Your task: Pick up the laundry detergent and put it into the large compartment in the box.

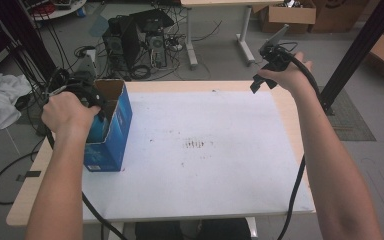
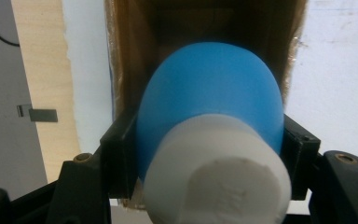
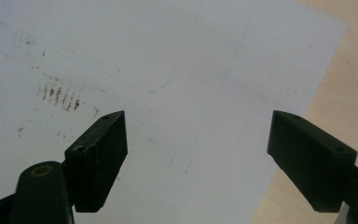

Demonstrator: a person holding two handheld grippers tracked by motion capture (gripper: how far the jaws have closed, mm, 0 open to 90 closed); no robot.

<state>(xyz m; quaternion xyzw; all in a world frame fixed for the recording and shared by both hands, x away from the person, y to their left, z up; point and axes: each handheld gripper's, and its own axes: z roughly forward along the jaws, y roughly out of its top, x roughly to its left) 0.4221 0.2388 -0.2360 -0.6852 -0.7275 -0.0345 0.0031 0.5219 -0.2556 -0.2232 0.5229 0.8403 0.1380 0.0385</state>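
Left gripper (image 2: 209, 140) clamped on blue rounded plastic bottle with white cap (image 2: 209, 107); jaws at bottle's shoulders just past cap, body pointing into open blue cardboard box (image 1: 111, 125).
Bottle likely light, smooth, slippery on curved sides; firmer hold low on shoulder, near cap.
Box walls close on both sides of jaws: little room, thin card may tip.
Right gripper (image 3: 196, 154) wide open, empty, over bare white tabletop (image 3: 177, 60), wooden edge (image 3: 340, 107) beside its jaw.
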